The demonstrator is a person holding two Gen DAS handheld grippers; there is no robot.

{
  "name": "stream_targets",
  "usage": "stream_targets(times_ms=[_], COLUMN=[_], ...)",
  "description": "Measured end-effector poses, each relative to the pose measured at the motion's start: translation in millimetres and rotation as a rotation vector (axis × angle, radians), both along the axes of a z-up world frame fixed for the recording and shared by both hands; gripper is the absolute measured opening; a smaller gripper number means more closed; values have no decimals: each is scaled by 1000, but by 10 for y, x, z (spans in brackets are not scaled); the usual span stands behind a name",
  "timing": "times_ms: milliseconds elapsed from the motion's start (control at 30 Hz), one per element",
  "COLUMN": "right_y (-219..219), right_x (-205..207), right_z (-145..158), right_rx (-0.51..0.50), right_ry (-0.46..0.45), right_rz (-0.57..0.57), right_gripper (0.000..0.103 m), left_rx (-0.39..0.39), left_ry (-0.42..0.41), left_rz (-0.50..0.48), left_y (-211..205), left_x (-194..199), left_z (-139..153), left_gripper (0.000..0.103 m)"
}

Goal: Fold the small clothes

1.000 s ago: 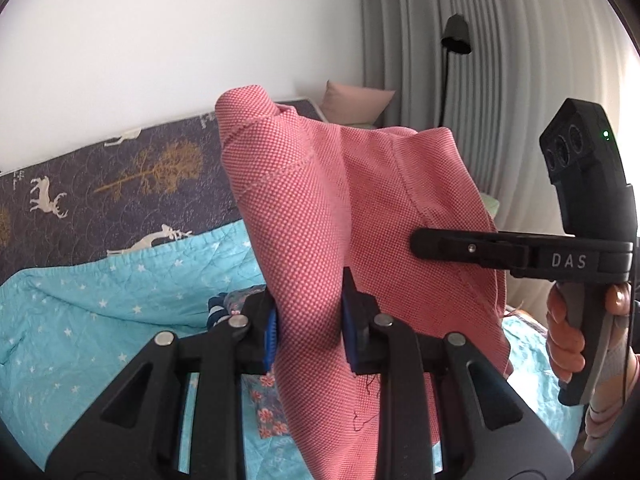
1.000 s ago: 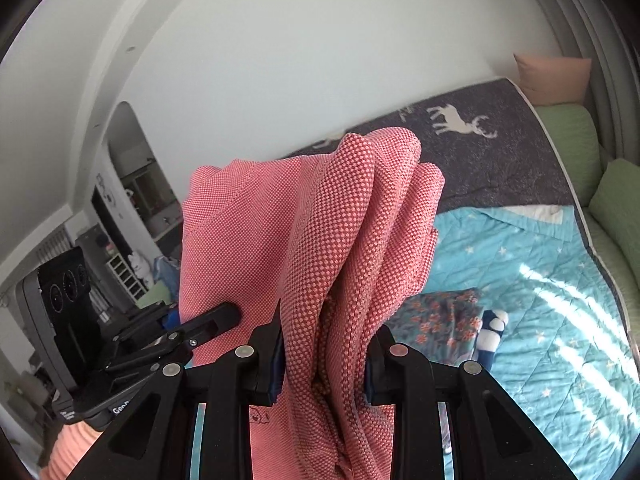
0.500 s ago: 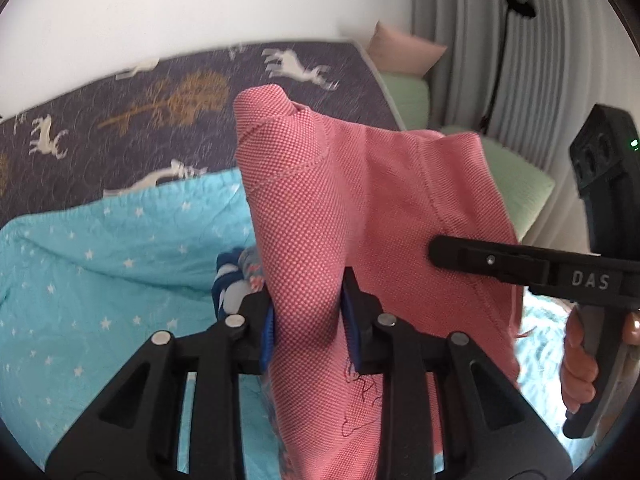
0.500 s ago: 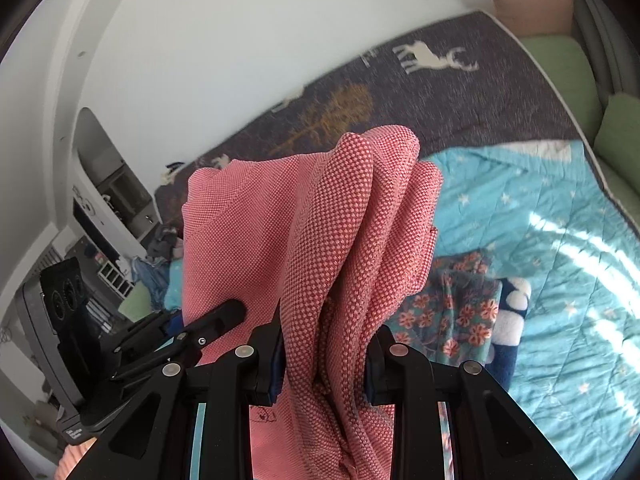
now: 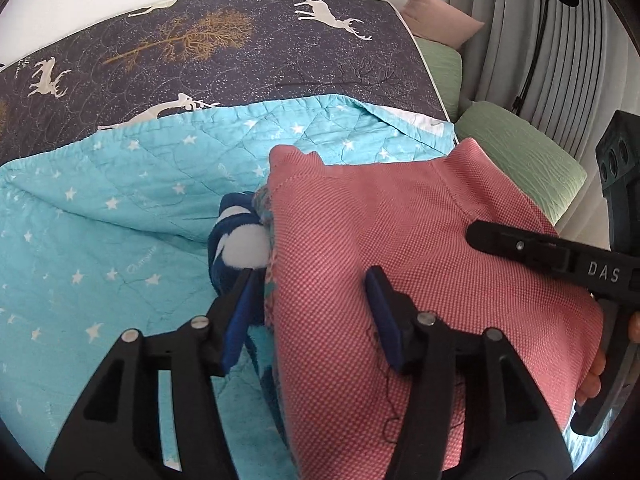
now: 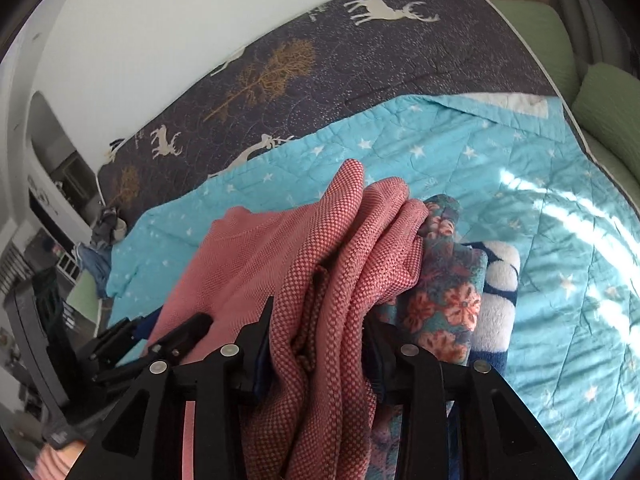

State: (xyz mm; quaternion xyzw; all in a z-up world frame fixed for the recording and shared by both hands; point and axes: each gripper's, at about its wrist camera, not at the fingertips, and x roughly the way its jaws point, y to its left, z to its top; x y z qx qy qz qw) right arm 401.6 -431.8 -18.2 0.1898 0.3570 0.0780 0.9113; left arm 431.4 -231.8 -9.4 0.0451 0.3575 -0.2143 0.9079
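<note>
Red knit garment, held high a second ago, now lies lower right of frame on folded clothes on the bed; left tool spread, jaws just opened, cloth loose between; right tool just widening, cloth bunched between, pinch unclear; fold looks delivered, release underway.

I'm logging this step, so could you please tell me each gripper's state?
Left gripper: jaws just opened, pink garment released.
Right gripper: jaws opening around the garment; grip unclear.

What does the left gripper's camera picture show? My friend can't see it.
The left gripper, jaws open, has let a folded pink garment down onto a pile of clothes on a turquoise star quilt. The right gripper reaches in beside it.
</note>
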Motion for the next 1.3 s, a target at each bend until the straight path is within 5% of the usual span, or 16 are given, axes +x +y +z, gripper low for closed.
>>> stream_targets(times_ms=[167,200,267,333,500,867,1067,1300], right_y=[-65,-64,-49,-64,-57,952,1260,1212], right_x=[21,9,-38,-134,-653,-2543,-3377,-3924], right_z=[-49,-22,80,210,617,901,917,880], right_rx=[27,23,-7,-66,-157,-416,-403,-312], right_ry=[6,12,31,40,-29,-181,-270,-237], right_rz=[-15,-19,-18,-52,-110,-58,-91,-181], right_gripper=[38,39,43,59,62,72,82,83], left_rx=[12,21,40,41,79,159,146,170], left_ry=[-13,-25,-55,-66,-132,-291,-340,-346], left_rz=[3,9,26,16,24,-60,-85,7], left_y=[-28,-28,8,64,158,314,523,723], left_x=[45,25,-18,-83,-376,-1982,-2841,-3482], left_z=[29,57,127,219,470,975,1136,1086], left_gripper=[61,68,79,81,81,90,91,94])
